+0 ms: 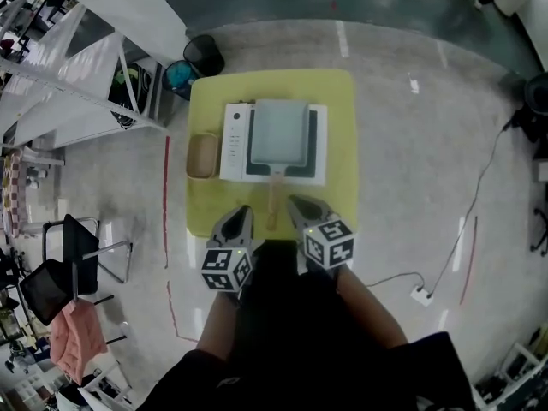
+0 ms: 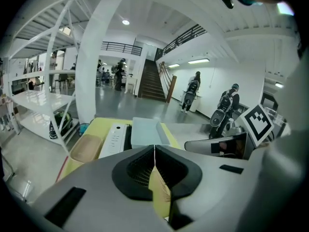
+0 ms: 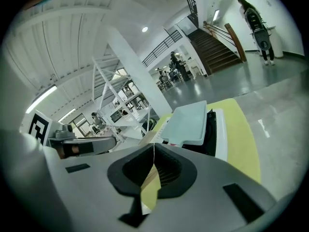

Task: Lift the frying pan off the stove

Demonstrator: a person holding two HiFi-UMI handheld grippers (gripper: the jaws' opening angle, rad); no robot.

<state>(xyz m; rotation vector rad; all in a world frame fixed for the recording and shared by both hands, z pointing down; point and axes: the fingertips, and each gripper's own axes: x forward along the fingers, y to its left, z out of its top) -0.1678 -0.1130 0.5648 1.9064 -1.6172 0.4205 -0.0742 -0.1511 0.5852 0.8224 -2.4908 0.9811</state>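
A square pale blue-grey frying pan (image 1: 277, 132) sits on a white single-burner stove (image 1: 233, 141) on the yellow table (image 1: 339, 110). Its wooden handle (image 1: 272, 202) points toward me. My left gripper (image 1: 241, 216) hovers just left of the handle's end and my right gripper (image 1: 295, 205) just right of it; neither touches it. In the left gripper view the jaws (image 2: 154, 151) meet in a thin line with nothing between them, the pan (image 2: 146, 131) ahead. In the right gripper view the gripper (image 3: 153, 151) is likewise shut and empty, with the pan (image 3: 189, 121) ahead.
A shallow wooden tray (image 1: 202, 154) lies left of the stove. Beyond the table's far left corner stand a black bin (image 1: 204, 54) and a blue bin (image 1: 180, 75), with white shelving (image 1: 77, 67) further left. A chair (image 1: 73, 255) and a floor socket (image 1: 421, 294) flank me.
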